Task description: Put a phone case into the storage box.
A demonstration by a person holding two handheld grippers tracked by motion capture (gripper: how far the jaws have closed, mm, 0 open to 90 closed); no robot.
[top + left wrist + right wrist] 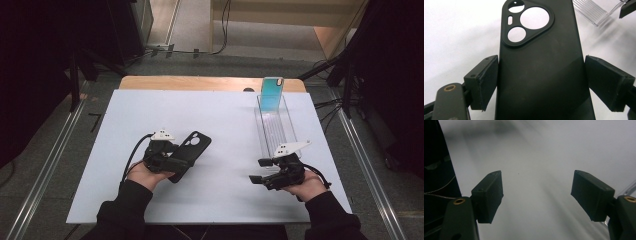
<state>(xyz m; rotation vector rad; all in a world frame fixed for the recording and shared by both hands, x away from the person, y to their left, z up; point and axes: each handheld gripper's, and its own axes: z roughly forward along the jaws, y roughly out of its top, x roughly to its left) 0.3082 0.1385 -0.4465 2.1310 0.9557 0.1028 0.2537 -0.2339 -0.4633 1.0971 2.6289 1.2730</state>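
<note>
A black phone case (pixel 196 142) with a three-hole camera cutout sits between the jaws of my left gripper (pixel 181 161) at the left of the white table (pixel 215 115). In the left gripper view the case (pixel 541 50) runs up between both pads (pixel 486 80), which press on its long edges; my left gripper (pixel 541 71) is shut on it. My right gripper (pixel 257 170) stands open at the right, its jaws pointing left over bare table. In the right gripper view the right gripper (pixel 536 186) has nothing between its pads (pixel 489 192).
A clear ribbed plastic tray (pixel 275 125) lies lengthwise at the right, just beyond my right gripper. A teal phone case (pixel 272 92) stands upright at its far end. The tray's corner (pixel 591 11) appears in the left gripper view. Dark equipment flanks the table.
</note>
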